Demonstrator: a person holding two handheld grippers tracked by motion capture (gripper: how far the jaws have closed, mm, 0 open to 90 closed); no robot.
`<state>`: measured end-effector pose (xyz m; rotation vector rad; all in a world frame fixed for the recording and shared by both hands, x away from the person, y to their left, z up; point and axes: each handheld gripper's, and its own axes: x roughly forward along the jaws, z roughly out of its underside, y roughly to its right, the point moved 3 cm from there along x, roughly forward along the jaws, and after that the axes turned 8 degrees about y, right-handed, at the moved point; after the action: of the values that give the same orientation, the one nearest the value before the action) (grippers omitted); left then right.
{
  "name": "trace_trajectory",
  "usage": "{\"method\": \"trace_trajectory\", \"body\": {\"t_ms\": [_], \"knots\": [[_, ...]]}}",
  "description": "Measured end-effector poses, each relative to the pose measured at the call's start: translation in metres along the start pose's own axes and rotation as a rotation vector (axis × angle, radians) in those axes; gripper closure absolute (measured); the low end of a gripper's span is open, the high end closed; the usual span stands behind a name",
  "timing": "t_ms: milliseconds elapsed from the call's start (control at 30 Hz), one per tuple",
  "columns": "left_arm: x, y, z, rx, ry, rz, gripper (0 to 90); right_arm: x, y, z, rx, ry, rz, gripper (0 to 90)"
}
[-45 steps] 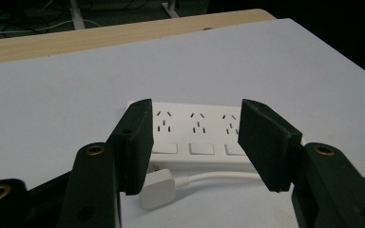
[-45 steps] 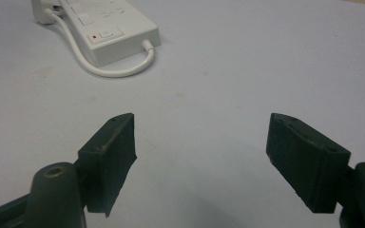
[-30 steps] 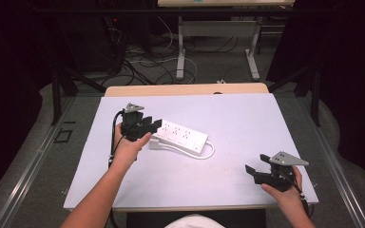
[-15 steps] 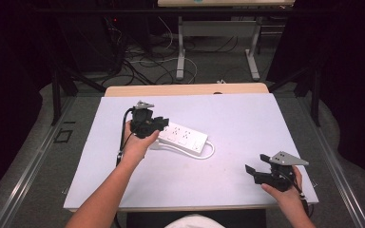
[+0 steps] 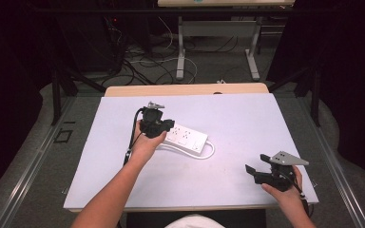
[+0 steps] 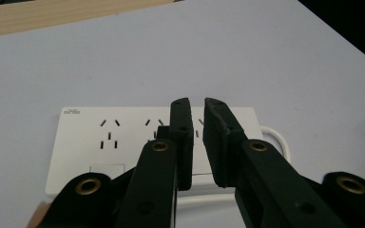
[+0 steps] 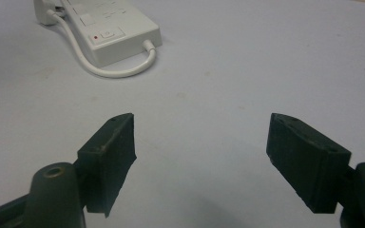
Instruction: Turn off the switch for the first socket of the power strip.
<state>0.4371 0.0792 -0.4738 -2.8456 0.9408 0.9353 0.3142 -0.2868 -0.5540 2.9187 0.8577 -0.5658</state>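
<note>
A white power strip (image 5: pixel 186 137) lies flat near the middle of the white table (image 5: pixel 247 118), its white cable (image 5: pixel 210 151) looping round its right end. My left gripper (image 5: pixel 168 126) hovers over the strip's left end. In the left gripper view its jaws (image 6: pixel 197 105) stand almost together above the strip's sockets (image 6: pixel 108 135), with nothing between them. My right gripper (image 5: pixel 255 170) is held near the table's front right corner, well apart from the strip. Its jaws (image 7: pixel 202 119) are spread wide over bare table, with the strip's switch end (image 7: pixel 108 34) farther off.
A wooden strip (image 5: pixel 185 89) borders the table's far edge. Beyond it are table legs (image 5: pixel 181 52) and loose cables (image 5: pixel 138 59) on the floor. The table's right half lies bare between the strip and my right gripper.
My left gripper has moved right and forward, from beside the power strip's left end to over it. The right gripper has stayed put.
</note>
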Motion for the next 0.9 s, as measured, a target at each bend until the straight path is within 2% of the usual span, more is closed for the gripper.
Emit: {"method": "trace_trajectory", "body": {"t_ms": [433, 900], "knots": [[0.016, 0.006, 0.004, 0.027, -0.062, -0.004, 89.0, 0.000, 0.000, 0.000, -0.002, 0.001, -0.001, 24.1], [0.034, 0.013, 0.010, 0.042, -0.131, -0.009, 89.8, 0.000, 0.001, 0.000, 0.001, 0.004, -0.007, 24.0]]}}
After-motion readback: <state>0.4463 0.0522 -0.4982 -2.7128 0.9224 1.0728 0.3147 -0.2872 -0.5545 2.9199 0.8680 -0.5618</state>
